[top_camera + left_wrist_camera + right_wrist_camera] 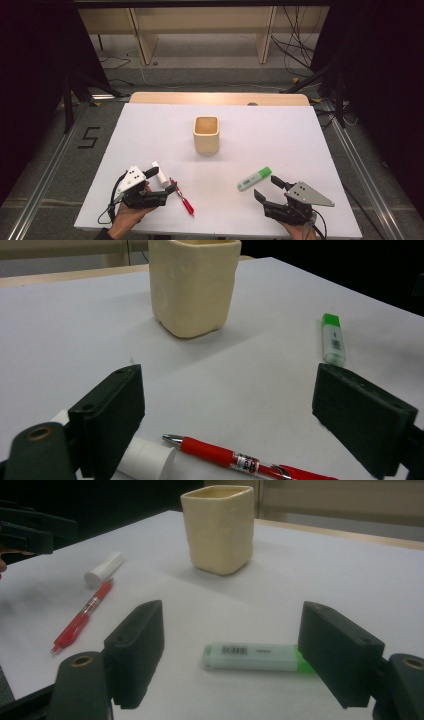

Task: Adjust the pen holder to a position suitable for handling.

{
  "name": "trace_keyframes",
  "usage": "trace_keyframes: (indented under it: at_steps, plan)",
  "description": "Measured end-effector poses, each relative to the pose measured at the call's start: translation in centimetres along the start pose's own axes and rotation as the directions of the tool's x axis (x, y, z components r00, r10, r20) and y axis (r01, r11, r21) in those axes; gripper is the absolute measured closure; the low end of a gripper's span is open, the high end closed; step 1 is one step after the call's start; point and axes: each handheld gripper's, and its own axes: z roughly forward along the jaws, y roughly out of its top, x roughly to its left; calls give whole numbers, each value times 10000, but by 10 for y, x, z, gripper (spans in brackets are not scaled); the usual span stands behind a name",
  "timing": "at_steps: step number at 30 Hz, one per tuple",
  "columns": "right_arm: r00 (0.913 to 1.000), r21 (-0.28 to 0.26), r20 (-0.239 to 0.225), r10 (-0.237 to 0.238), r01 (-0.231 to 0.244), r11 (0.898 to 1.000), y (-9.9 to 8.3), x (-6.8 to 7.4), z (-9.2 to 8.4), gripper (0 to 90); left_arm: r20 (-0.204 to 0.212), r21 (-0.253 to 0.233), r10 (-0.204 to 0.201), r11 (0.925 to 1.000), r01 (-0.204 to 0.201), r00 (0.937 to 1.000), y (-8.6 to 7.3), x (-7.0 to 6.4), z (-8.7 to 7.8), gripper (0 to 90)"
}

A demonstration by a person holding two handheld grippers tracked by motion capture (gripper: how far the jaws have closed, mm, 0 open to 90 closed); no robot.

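Note:
A cream square cup [206, 134] stands upright mid-table on the white sheet. My left gripper [162, 181] rests at the front left with its jaws open. A white tube [161, 175] and a red pen [182, 197] lie on the sheet by its jaws; in the left gripper view the pen [225, 457] and tube [145, 460] lie low between the jaws [227, 410], untouched. My right gripper [266, 187] sits open at the front right. A green-capped white highlighter [250, 656] lies flat between its jaws [232, 630], with a gap at the left jaw.
The white sheet [280, 135] covers most of the table, and a strip of bare wood [220, 98] shows along the far edge. Beyond stand wooden shelf legs and loose cables on the floor. In the right gripper view the other gripper [30, 530] shows at the far left.

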Motion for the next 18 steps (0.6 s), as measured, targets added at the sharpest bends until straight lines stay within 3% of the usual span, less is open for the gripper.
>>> trace_keyframes:
  at_steps: [10, 13, 16, 18]
  plan:
    - [10000, -1, 37, 19, -19, 10000, 0, 0, 0, 274, -34, 43, -176, 9998, 176, 9998, 1, 0, 1, 148]
    - [10000, -27, 67, 46, -45, 10000, 0, -1, 0, 273, -240, 9, -266, 9996, 266, 9994, 5, 1, 1, 161]
    - [10000, -31, 77, 53, -53, 10000, 0, -1, 0, 274, -448, 56, -505, 9987, 508, 9977, 9, 3, 1, 201]
    - [9999, -16, 76, 68, -68, 10000, 0, -1, 1, 273, -430, 55, -336, 9994, 339, 9985, 13, 5, 2, 325]
